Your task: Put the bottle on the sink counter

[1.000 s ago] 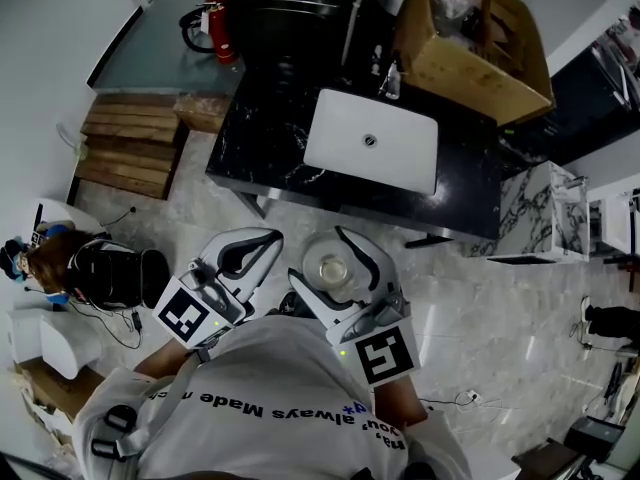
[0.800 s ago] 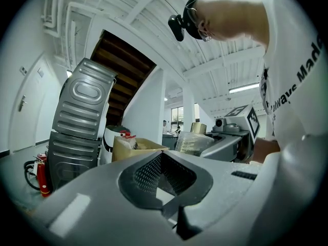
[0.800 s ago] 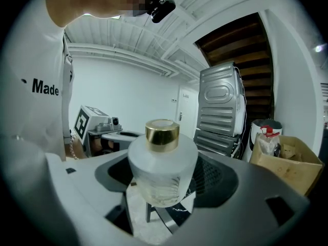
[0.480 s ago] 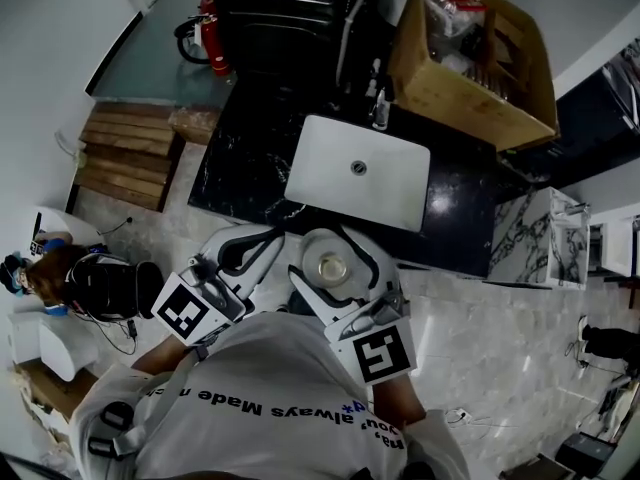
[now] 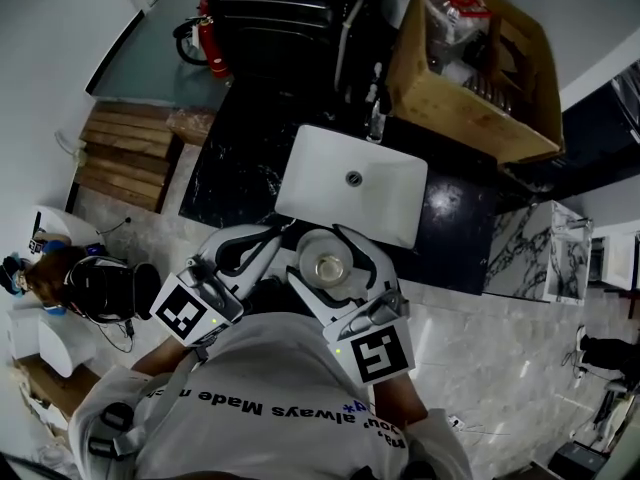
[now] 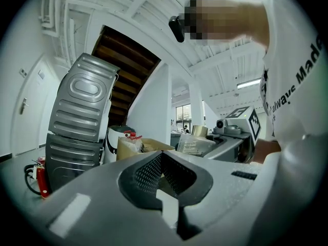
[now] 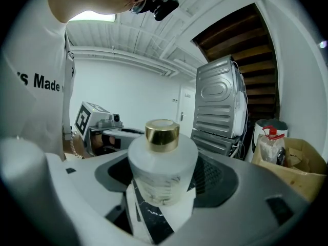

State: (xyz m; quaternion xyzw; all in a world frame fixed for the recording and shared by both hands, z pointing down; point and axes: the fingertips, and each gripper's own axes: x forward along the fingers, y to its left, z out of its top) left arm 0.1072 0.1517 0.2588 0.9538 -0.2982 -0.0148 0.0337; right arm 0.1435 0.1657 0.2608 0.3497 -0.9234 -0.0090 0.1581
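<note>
Here the sink counter (image 5: 238, 158) is running black and veined, its near edge lying just under both tools. The white basin (image 5: 392, 206) is taking the middle of it. Bare black stone is lying open at the basin's 9 o'clock and again at its 3 o'clock. A cardboard box (image 5: 440, 76) is crowding the corner at 1 o'clock. Pale marble floor (image 5: 500, 348) is spreading open at 4 o'clock.

The bottle (image 5: 327, 267) is sitting at the basin's 6 o'clock, seen over the counter's near edge. The right gripper (image 5: 322, 238) is clenching it, one jaw pressing each side of the frosted body (image 7: 162, 170).

The bottle is standing upright, its long axis vertical and its gold cap (image 7: 162, 135) pointing up toward the head camera.

The left gripper (image 5: 268, 236) is hanging at the bottle's 9 o'clock, just beside it, its jaws closed together on nothing (image 6: 161, 155).
</note>
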